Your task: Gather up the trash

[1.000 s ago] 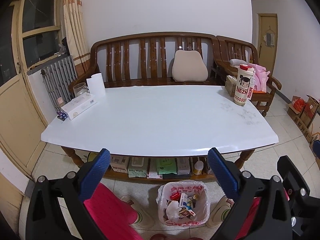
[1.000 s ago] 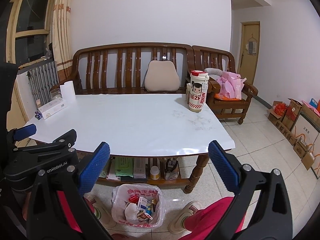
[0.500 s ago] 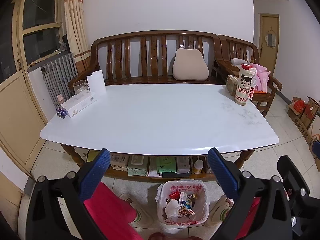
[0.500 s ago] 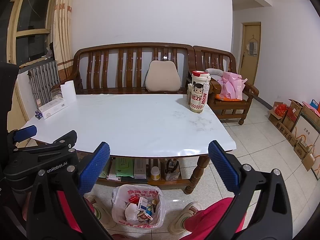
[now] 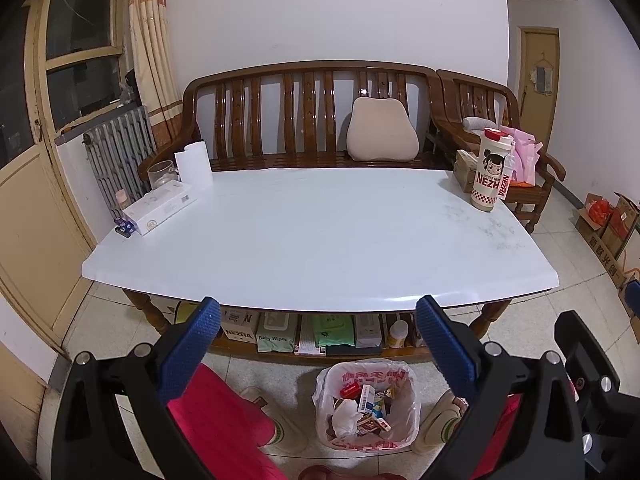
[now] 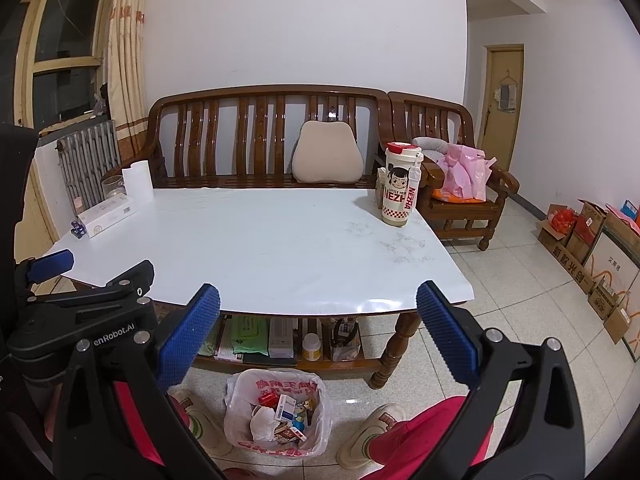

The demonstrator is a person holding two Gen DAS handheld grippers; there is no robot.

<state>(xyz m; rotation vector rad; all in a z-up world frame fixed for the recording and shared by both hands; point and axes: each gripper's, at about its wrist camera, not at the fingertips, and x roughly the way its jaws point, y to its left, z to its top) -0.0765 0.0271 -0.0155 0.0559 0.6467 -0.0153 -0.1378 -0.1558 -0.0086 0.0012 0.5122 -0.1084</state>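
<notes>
Left wrist view: the left gripper [image 5: 316,350] is held level above the knees, aimed over the near table edge, with its blue-padded fingers [image 5: 190,354] spread wide and nothing between them. No contact with any object is observed. At the right edge of this view, part of the right gripper's black frame is seen just beside it.

Right wrist view: the right gripper [image 6: 318,338] is held in a like pose, its jaws fully apart and empty, touching nothing. The left gripper's black body is seen at its left, marked "enRobot.AI".

Below and between the fingers, a bin [image 5: 408,380] lined with a white plastic bag is recorded on the tiled floor, between the person's slippered feet. Trash [image 5: 366,410] lies inside it: small cartons, wrappers and crumpled paper. Red trouser legs [image 5: 224,424] are noted on either side.

Beyond, a white table [image 5: 304,236] is seen. At its far left stand a long white box [image 5: 160,208], a paper roll [image 5: 194,164] and a glass mug [image 5: 160,174]. At its far right stands a "NEZHA" tumbler [image 5: 490,170]. Wipes and boxes are stored on the lower shelf [image 5: 304,354]. A wooden bench [image 5: 308,120] with a beige cushion [image 5: 382,130] stands behind the table.
</notes>
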